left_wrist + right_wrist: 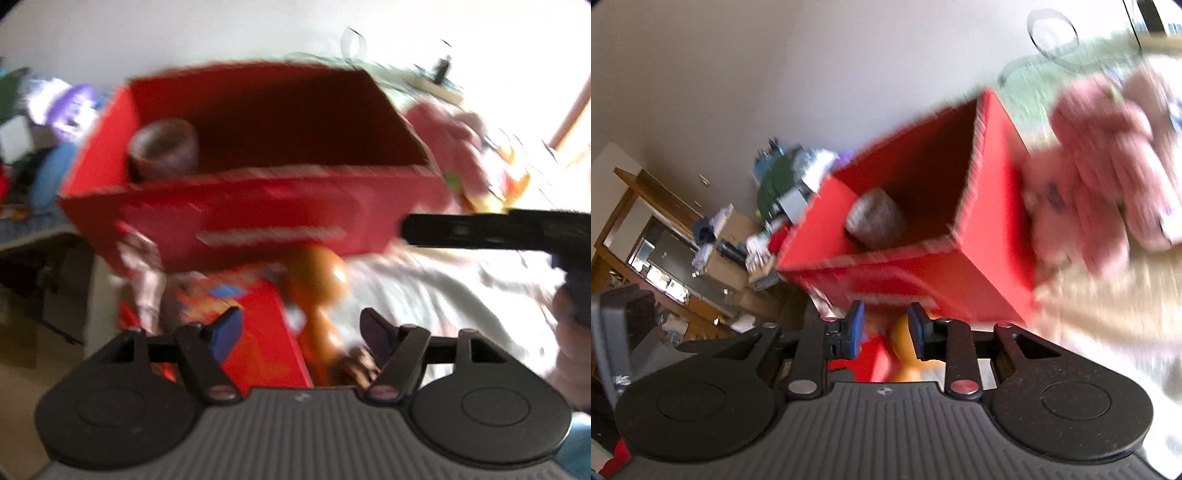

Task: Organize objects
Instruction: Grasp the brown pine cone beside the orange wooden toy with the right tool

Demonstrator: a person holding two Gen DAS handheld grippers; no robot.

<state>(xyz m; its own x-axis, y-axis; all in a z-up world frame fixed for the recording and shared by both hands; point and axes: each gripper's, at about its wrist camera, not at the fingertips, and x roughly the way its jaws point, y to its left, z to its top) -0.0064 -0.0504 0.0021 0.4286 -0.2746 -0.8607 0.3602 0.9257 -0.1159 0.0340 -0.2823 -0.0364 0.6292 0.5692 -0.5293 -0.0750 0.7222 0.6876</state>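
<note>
An open red cardboard box (236,206) stands on the bed with a brown cup (164,147) inside at its left end. In front of it lie an orange gourd-shaped toy (319,280) and a flat red printed pack (258,332). My left gripper (301,332) hovers open above these two, its blue pads wide apart and touching neither. In the right wrist view the box (923,273) appears tilted with the cup (875,221) inside. My right gripper (886,328) is open with a narrow gap, through which the orange toy (903,343) shows beyond.
A pink plush toy (1108,177) lies against the box's right side on the white bedding (443,295). The right gripper's black body (491,229) reaches in from the right. Cluttered shelves and bags (701,251) stand left of the bed.
</note>
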